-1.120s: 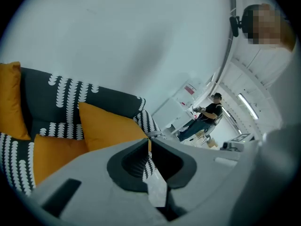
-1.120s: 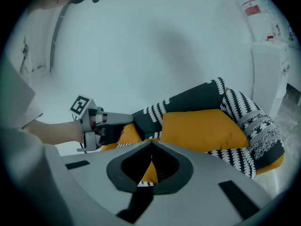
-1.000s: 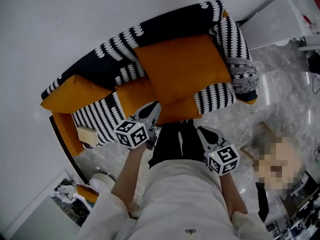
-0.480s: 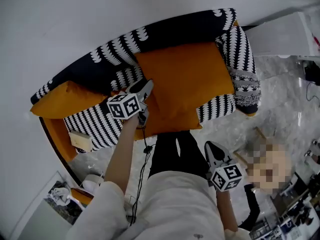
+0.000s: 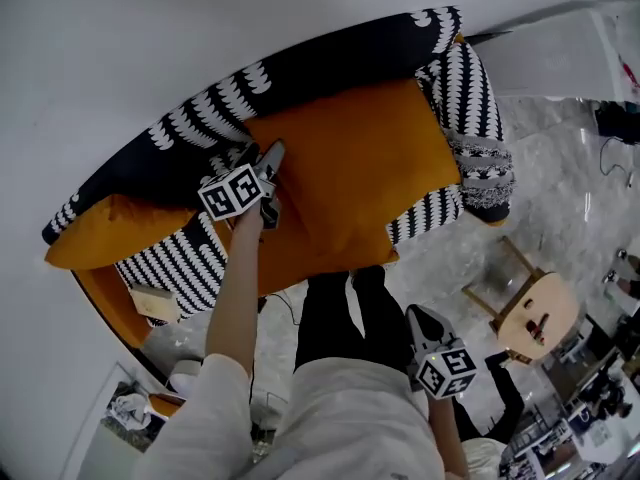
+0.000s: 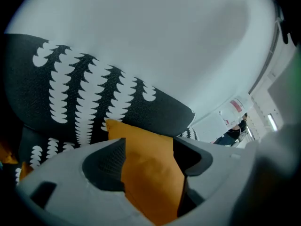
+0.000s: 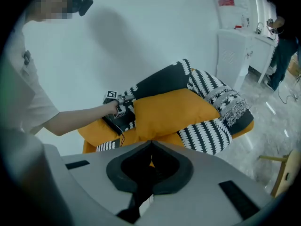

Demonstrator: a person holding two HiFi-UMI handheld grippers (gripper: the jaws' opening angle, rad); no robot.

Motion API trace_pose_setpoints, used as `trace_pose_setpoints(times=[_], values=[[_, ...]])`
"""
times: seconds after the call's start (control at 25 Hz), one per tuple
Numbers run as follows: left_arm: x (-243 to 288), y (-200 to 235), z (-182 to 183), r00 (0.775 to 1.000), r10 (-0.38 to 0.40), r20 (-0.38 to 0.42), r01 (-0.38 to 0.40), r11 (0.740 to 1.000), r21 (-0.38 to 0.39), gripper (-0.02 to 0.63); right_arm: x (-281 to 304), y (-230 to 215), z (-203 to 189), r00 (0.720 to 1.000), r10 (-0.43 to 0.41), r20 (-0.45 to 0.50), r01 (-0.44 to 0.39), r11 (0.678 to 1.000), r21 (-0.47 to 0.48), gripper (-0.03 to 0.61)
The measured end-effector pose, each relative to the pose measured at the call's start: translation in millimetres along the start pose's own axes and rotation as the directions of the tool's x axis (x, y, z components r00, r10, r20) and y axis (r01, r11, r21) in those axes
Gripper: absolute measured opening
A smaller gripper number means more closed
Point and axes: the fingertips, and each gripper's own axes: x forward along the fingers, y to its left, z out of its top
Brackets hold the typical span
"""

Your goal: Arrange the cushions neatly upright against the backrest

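**Left claw [image 6: 149,144] wide around orange cushion [image 5: 350,168] corner**

Nearest, right claw [image 7: 150,144] pressed together, nothing in it, low beside the legs. Farther, left claw's jaws just been opening, cushion corner between them; cushion lying across the sofa seat before the black-and-white backrest [image 5: 300,68]. Small tan box [image 5: 150,303] at sofa's end, contents unseen. Beyond, red-and-white wall label [image 7: 225,0], print unreadable.

Striped cushion [image 5: 165,260] partly behind forearm [image 5: 232,298]; stool [image 7: 284,171], probably wooden, cut off at edge.
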Motion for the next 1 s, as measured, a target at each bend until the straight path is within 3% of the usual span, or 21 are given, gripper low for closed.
trace_pose_setpoints(times=[0.24,0.52,0.88,1.0], values=[[17,32,1,0.999,0.044,0.011,-0.043,0.995,-0.086,0.378,7,-4,0,1.000,-0.017,-0.026,0.018,1.000,0.014,0.009],[34,55,1,1.000,-0.004,0.022,0.008,0.975,-0.222,0.407,18,1,-2,0.999,-0.001,-0.048,0.002,1.000,0.030,0.009],[54,44,-7,0.998,-0.032,-0.051,0.022,0.981,-0.193,0.403,10,-6,-3,1.000,0.000,-0.031,0.002,0.999,0.034,0.009],[50,28,-4,0.998,-0.019,-0.054,0.011,0.990,-0.143,0.340,6,-12,-3,1.000,0.003,-0.013,-0.003,0.999,0.039,0.009]])
